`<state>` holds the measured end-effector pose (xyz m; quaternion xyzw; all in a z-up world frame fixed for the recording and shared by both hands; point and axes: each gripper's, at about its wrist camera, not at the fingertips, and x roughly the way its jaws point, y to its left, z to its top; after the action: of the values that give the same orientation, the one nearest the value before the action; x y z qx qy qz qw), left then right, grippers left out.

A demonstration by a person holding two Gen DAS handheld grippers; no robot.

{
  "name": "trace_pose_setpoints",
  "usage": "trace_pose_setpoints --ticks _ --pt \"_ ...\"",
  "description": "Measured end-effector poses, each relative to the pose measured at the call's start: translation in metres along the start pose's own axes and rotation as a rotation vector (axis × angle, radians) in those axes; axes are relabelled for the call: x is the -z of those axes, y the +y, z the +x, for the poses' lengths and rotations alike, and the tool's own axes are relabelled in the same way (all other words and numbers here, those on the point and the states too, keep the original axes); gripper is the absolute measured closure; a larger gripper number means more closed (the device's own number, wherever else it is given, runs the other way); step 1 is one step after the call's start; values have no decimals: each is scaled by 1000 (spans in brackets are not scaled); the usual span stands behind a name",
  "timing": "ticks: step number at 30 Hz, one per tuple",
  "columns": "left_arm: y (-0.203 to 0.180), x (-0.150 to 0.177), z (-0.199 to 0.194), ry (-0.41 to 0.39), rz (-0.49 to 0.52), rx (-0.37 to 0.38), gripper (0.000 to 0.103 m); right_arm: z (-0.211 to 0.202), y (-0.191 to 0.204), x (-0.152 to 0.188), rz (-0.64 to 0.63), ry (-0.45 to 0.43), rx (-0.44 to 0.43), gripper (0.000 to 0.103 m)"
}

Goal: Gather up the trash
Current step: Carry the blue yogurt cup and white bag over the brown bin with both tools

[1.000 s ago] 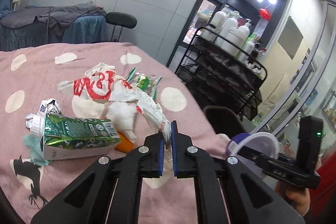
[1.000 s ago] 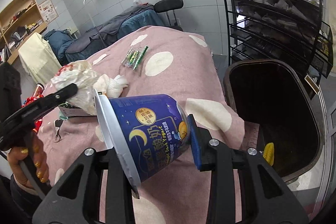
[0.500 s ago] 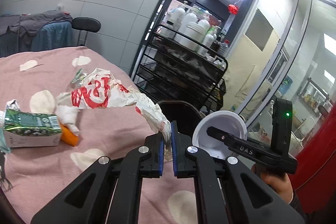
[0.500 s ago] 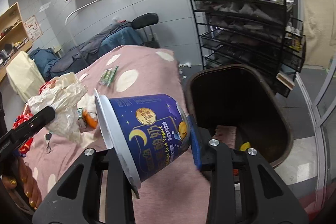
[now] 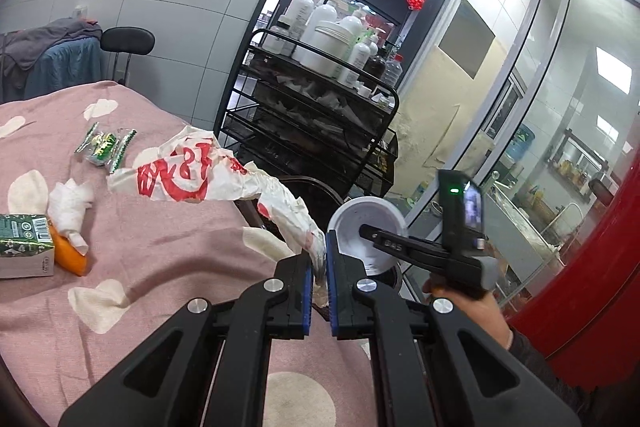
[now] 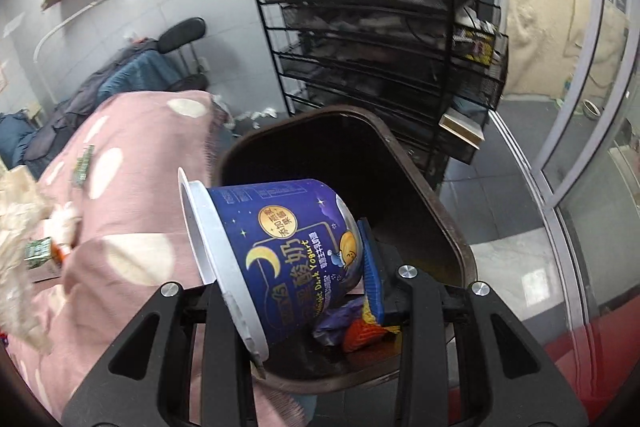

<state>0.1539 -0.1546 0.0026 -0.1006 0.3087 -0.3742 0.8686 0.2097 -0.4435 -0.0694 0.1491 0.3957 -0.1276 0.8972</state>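
My left gripper (image 5: pixel 319 259) is shut on a corner of a crumpled white wrapper with red print (image 5: pixel 192 173), which trails back over the pink spotted cloth (image 5: pixel 168 255). My right gripper (image 6: pixel 296 251) is shut on a dark blue yogurt cup (image 6: pixel 280 247), held tilted over the open dark brown trash bin (image 6: pixel 424 187). In the left wrist view the cup's white inside (image 5: pixel 366 235) shows just right of my left fingers, above the bin's rim (image 5: pixel 304 183). Some trash lies at the bin's bottom (image 6: pixel 352 323).
On the cloth lie a green carton (image 5: pixel 24 247), an orange piece (image 5: pixel 70 255), a white tissue (image 5: pixel 70 203) and green sachets (image 5: pixel 106 145). A black wire rack with bottles (image 5: pixel 320 115) stands behind the bin. A red surface (image 5: pixel 592 267) is at right.
Both grippers have swung right, away from the trash pile and toward the bin. The yogurt cup went from over the cloth to over the bin's opening. The wrapper trails along with the left gripper.
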Motion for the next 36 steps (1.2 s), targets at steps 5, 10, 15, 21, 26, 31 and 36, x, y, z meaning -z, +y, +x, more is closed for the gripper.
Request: trace_pose_setpoints --ticks 5,10,15,21,26,31,36 --pt "-4 4 5 19 -8 17 96 44 -6 -1 -30 112 86 69" --pt "-7 8 9 37 -10 22 96 72 -10 2 -27 199 122 69" --pt "-8 11 13 51 -6 24 96 87 -7 12 -63 238 157 45" --pt "-7 13 20 77 -21 32 96 76 -8 20 -49 204 120 38" --pt "-9 9 32 95 -16 45 96 59 -8 24 -29 149 99 35" --pt "-16 1 51 123 -4 81 96 31 -7 33 -20 77 76 29" --pt "-24 -5 83 170 4 104 96 6 -12 39 -8 26 88 28"
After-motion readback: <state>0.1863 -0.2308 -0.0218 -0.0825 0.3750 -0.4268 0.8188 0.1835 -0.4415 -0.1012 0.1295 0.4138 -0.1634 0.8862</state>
